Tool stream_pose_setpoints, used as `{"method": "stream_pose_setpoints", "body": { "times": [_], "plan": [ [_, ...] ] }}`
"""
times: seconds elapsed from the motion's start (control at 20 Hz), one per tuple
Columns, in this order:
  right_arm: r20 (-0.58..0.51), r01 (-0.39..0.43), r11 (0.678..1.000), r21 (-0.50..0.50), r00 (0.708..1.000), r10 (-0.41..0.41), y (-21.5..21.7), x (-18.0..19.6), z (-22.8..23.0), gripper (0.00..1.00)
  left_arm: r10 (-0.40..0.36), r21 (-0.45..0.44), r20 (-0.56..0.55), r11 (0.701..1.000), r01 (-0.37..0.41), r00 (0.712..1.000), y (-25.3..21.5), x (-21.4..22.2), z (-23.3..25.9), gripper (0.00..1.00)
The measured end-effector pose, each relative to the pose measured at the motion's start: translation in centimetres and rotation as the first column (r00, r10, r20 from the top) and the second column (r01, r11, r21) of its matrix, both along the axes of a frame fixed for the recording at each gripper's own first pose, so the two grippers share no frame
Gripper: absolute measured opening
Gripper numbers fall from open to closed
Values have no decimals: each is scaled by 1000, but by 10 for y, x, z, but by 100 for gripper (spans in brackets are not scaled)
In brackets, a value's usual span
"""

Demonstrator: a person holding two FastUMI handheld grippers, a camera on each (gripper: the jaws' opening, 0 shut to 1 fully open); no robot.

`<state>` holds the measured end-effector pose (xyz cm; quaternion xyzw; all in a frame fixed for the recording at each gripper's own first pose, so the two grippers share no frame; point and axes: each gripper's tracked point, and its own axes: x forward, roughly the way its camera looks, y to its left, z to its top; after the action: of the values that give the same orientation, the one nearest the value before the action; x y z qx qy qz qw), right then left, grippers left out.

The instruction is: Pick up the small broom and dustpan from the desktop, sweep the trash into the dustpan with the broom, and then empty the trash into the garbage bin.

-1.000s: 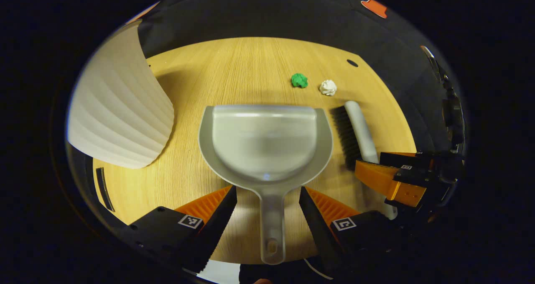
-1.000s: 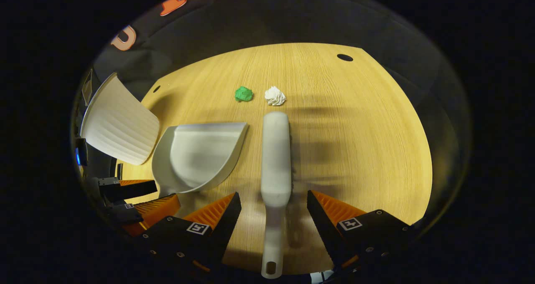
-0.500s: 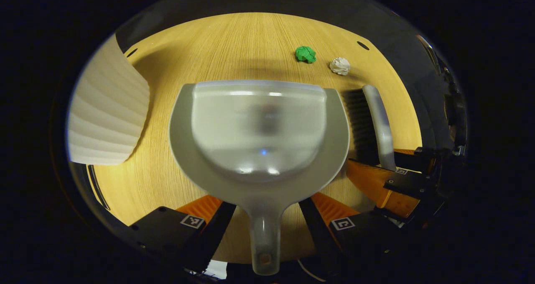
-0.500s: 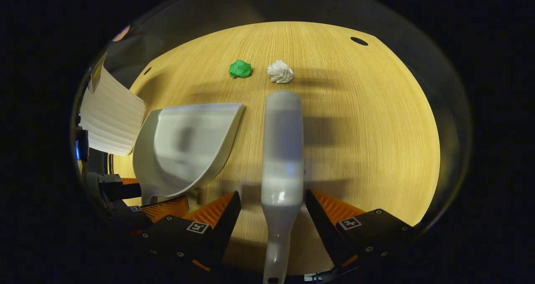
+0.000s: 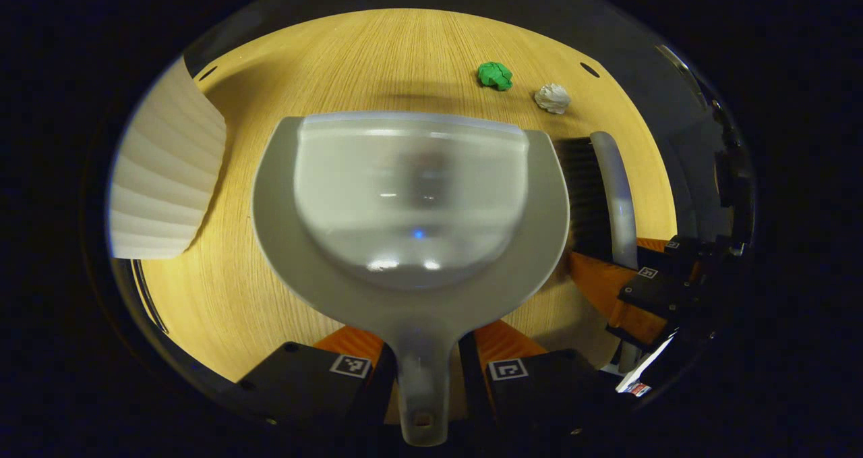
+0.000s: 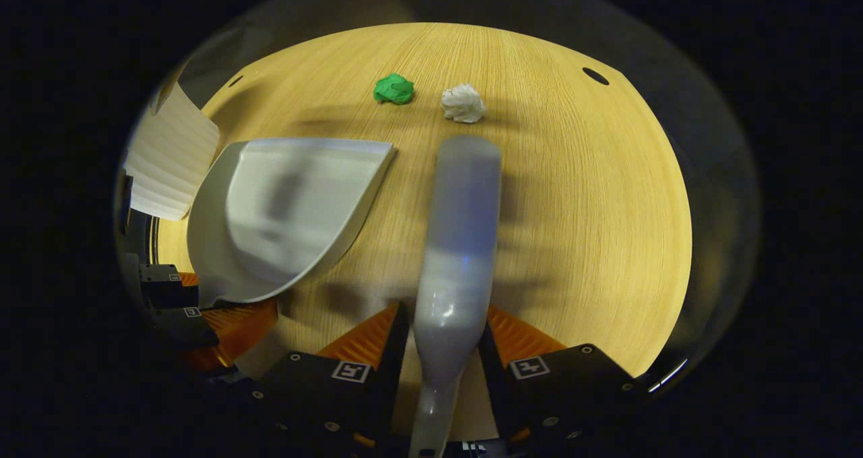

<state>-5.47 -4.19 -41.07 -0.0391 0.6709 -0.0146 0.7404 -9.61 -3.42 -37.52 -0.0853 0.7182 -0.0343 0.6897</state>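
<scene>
The grey dustpan (image 5: 411, 202) lies on the wooden desktop (image 5: 404, 53), its handle pointing at me. My left gripper (image 5: 423, 370) is shut on that handle. The small broom (image 6: 462, 222), grey-backed with dark bristles, lies beside it to the right; my right gripper (image 6: 441, 357) is shut on its neck. The broom (image 5: 607, 188) and the right gripper (image 5: 647, 289) also show at the right of the left gripper view. The dustpan (image 6: 283, 202) and the left gripper (image 6: 202, 309) show at the left of the right gripper view. A green paper wad (image 6: 394, 88) and a white wad (image 6: 463, 102) lie beyond both tools.
A white ribbed garbage bin (image 5: 162, 181) stands at the left of the desktop, also seen as the bin (image 6: 168, 161) in the right gripper view. Small dark holes (image 6: 595, 75) sit near the desk's far edge.
Both grippers moved forward and down over the handles. Their fingers, open one second ago, have come together on the dustpan handle and the broom neck.
</scene>
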Motion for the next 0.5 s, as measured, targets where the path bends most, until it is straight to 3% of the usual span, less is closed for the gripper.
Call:
{"method": "stream_pose_setpoints", "body": {
  "times": [0.1,0.25,0.3,0.35,0.5],
  "plan": [
    [4,13,1000,-5,1000,-13,-2,0,-1,46,-9,-2,-3,1000,9,1000,-3,1,-3,39],
    [-4,24,1000,-15,1000,-24,1,-2,-1,43,-14,0,-5,1000,14,1000,0,2,-1,37],
    [-7,27,1000,-16,1000,-27,1,-2,0,50,-17,0,-5,1000,17,1000,0,1,-2,37],
    [-6,36,999,-15,999,-36,1,-2,0,42,-18,0,-6,1000,18,1000,1,1,-2,37],
    [-2,63,998,-9,998,-63,2,-2,1,41,-22,-3,-4,1000,22,1000,1,1,-1,35]
  ]
}}
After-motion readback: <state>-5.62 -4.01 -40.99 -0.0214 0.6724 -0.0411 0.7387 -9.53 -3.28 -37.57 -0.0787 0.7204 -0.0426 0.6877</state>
